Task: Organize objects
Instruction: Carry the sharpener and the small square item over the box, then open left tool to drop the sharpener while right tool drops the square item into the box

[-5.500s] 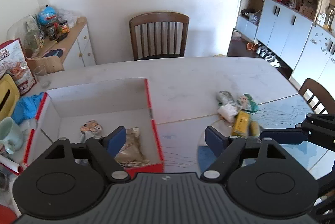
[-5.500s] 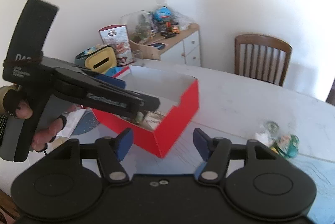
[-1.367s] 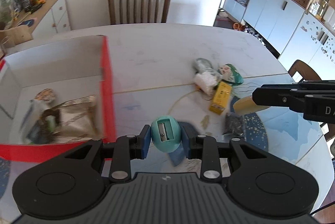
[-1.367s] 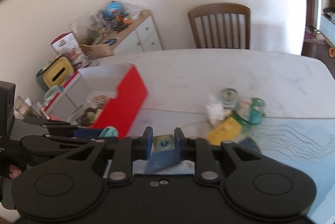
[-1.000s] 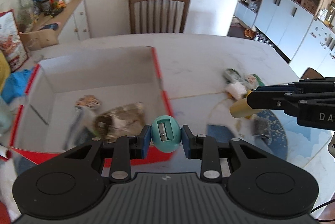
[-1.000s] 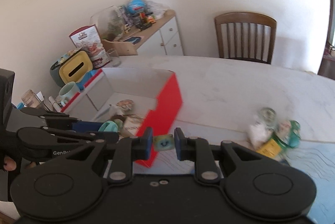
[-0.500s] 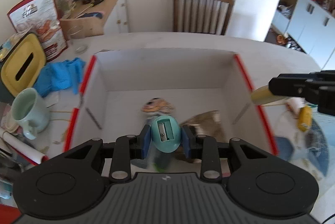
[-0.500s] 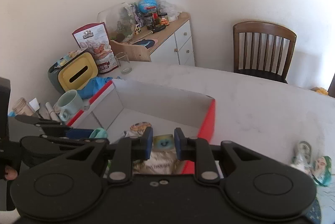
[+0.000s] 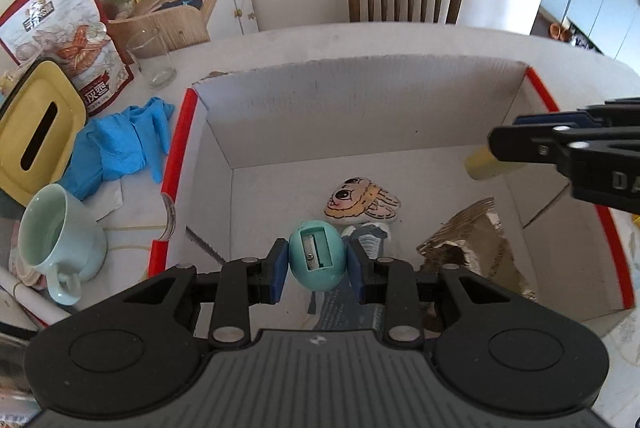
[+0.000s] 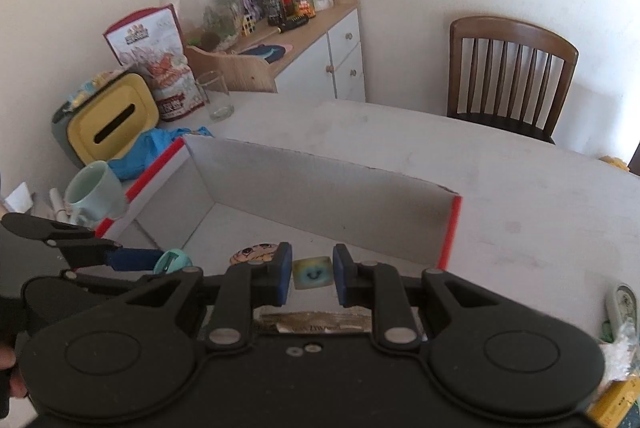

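In the left wrist view the left claw [image 9: 317, 270] sits low and centre, its blue pads clamped on a teal egg-shaped pencil sharpener [image 9: 317, 255], blade slot facing the camera. Behind the sharpener lies the open cardboard box with red outer walls and a white inside [image 9: 360, 99], filling the middle of the frame. On its floor lie a flat cartoon-face sticker with big eyes [image 9: 360, 201] just above the sharpener and a crumpled brown-gold foil packet [image 9: 476, 244] at lower right. The right claw [image 9: 490, 157] reaches in from the right edge, gripping a pale yellow block [image 9: 480, 165] over the box's right side.

In the right wrist view that claw [image 10: 312, 275] is bottom centre, closed on the same small block, whose end shows a blue-green mark [image 10: 312, 276]. The left claw [image 10: 160, 262] with the sharpener [image 10: 172, 262] shows at lower left, inside the box.

A mint-green ceramic mug [image 9: 56, 240] stands on the pale counter [image 10: 520, 179] left of the box, beside a crumpled blue glove [image 9: 120, 143].
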### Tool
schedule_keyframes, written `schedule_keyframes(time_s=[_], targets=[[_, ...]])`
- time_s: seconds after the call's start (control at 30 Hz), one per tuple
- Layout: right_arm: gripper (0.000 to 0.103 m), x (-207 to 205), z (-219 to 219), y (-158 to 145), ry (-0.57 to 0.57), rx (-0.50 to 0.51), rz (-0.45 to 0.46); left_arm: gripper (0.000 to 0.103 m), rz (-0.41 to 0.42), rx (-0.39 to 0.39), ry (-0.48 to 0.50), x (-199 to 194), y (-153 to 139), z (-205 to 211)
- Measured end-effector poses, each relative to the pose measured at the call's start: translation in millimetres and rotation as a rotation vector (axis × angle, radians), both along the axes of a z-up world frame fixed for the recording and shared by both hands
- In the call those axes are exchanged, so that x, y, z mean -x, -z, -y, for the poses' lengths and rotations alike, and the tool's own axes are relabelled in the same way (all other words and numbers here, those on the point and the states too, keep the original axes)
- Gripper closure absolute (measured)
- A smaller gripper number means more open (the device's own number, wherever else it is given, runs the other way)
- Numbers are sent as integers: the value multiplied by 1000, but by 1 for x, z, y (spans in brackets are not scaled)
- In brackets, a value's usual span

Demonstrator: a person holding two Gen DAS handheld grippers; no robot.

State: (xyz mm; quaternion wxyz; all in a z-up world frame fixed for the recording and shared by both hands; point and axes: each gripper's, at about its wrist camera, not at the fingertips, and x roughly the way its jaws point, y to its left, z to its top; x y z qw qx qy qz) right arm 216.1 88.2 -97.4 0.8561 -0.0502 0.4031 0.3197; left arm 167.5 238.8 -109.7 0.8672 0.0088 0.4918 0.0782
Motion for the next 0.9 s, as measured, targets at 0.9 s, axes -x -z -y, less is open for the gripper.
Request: schedule_keyframes(time_s=[0.9], targets=[[77,8,-24,35,-74,115,-176,71,-84,49,6,-12,21,-7]])
